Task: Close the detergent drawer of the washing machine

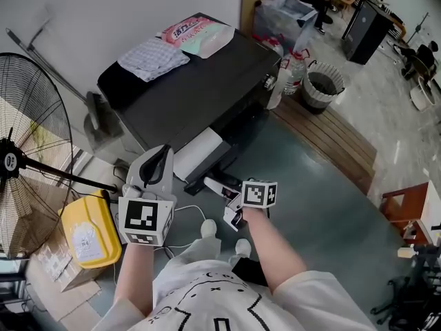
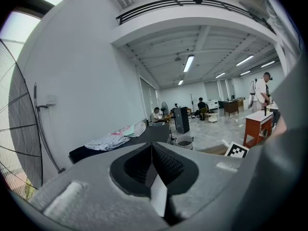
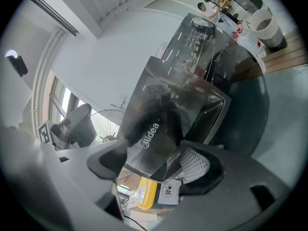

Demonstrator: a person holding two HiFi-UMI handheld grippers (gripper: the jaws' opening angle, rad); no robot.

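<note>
Grey sleeves and bare forearms reach fwd from the person at the bottom of the head view, each hand w/ a gripper. Left gripper point(image 1: 160, 158) points up and away from the machine; its own view shows the jaws pressed together w/ nothing between them, aimed at the open room. Right gripper point(image 1: 228, 201) sits lower and to the right, at the front of the detergent drawer point(image 1: 198, 154), which stands pulled out from the washing machine point(image 1: 200, 81), white tray exposed. In the right gripper view the jaws of that gripper point(image 3: 154, 163) are closed onto the drawer's glossy dark front panel point(image 3: 159, 124), marked Midea, w/ the meshed right pad point(image 3: 195, 163) against its edge. Yellow jug point(image 1: 88, 236) rests on cardboard by the person's left, a big fan point(image 1: 27, 150) beyond it. On the black machine top lie a folded cloth point(image 1: 153, 55) and a pink-green packet point(image 1: 200, 33). Farther right: bottles point(image 1: 293, 71), a ribbed bin point(image 1: 322, 85) on a wooden platform point(image 1: 331, 133)
</note>
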